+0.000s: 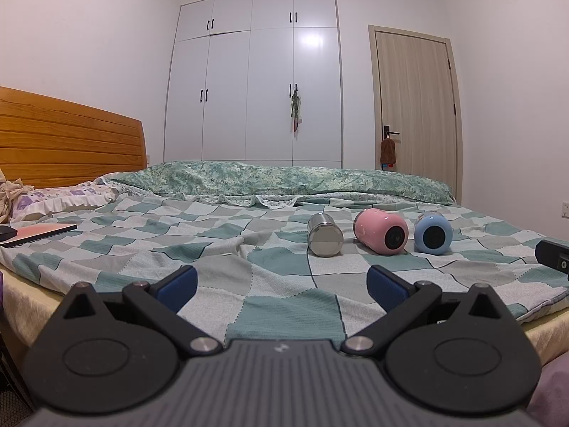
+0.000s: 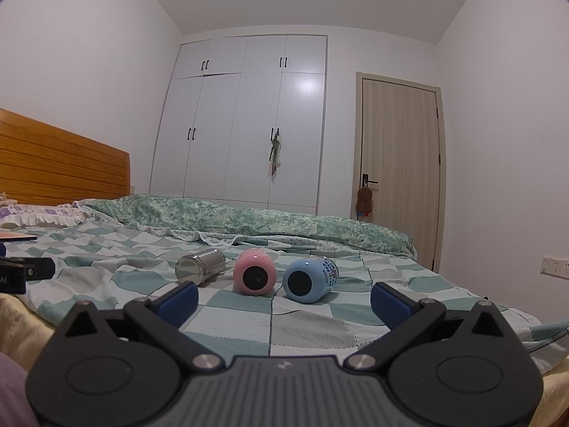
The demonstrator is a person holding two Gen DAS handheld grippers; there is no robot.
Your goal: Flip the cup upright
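Observation:
Three cups lie on their sides in a row on the checked bedspread: a steel cup (image 1: 325, 235), a pink cup (image 1: 381, 232) and a blue cup (image 1: 432, 233). In the right wrist view they show as the steel cup (image 2: 201, 267), the pink cup (image 2: 254, 272) and the blue cup (image 2: 310, 279). My left gripper (image 1: 282, 286) is open and empty, low over the bed's near edge, short of the cups. My right gripper (image 2: 284, 302) is open and empty, just short of the pink and blue cups.
A green quilt (image 1: 284, 178) lies folded behind the cups. A pink-covered book (image 1: 39, 233) lies at the left by the pillow (image 1: 60, 201). The other gripper's black body shows at the right edge (image 1: 553, 254) and at the left edge (image 2: 21, 274). A wardrobe and door stand behind.

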